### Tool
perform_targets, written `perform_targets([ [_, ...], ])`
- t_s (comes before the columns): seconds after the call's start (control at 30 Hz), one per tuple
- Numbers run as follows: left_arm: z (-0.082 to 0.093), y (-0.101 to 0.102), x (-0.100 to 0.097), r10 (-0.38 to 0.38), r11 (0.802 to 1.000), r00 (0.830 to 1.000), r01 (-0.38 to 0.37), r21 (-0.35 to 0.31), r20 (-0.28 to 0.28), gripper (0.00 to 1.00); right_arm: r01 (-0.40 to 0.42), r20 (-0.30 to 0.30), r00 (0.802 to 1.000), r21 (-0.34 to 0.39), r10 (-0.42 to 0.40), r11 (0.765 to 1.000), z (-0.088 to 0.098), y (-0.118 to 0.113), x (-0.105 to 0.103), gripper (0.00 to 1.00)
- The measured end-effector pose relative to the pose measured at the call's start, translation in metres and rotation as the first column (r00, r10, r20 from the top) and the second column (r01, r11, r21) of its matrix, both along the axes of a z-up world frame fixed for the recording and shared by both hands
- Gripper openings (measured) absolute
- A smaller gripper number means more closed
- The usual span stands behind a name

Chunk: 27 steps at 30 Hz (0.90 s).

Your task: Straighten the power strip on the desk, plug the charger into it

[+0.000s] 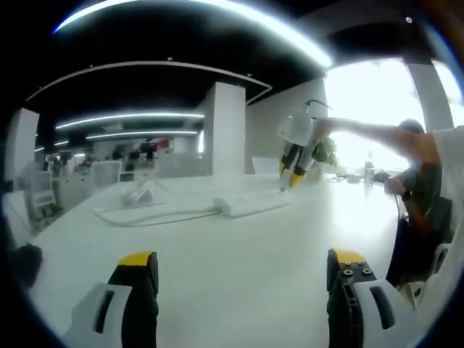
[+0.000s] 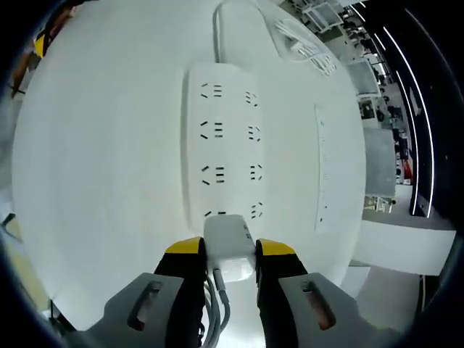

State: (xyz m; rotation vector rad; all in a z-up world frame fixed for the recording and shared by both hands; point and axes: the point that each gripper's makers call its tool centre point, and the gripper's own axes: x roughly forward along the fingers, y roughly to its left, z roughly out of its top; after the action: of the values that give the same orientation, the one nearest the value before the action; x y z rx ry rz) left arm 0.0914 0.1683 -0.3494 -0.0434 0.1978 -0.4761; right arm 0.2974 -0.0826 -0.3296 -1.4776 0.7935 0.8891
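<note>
Left claw: jaws well apart, nothing between them, low over bare white bench. Left gripper view: power strip lies toward the far edge of the bench, its white cable trailing left. The right claw comes down on the strip's right end. Wide bare bench between the left claw and the strip; plenty of room to approach. A person sits at the right edge.

Right gripper view: right claw clamped on the white charger, its cord trailing back between the jaws. Charger sits at the near end of the strip, over the nearest socket pair; whether the prongs are in, cannot tell. Strip lies lengthwise away from the claw, cable leaving the far end. Bench edge runs just right of the strip.

Risk, as judged: nothing steadies the strip, so a skewed push could slide it toward that right edge or miss the slots. Cord could snag the jaws.
</note>
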Motion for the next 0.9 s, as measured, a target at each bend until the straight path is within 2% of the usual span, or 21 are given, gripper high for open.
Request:
perform_targets([
  [0.9,-0.0016,0.0008,0.0004,0.005,1.000,1.000,-0.005,0.002,0.002,0.99,-0.006,-0.011,1.000,-0.042,0.005,0.999,-0.0048,0.0010,0.0059,0.24],
])
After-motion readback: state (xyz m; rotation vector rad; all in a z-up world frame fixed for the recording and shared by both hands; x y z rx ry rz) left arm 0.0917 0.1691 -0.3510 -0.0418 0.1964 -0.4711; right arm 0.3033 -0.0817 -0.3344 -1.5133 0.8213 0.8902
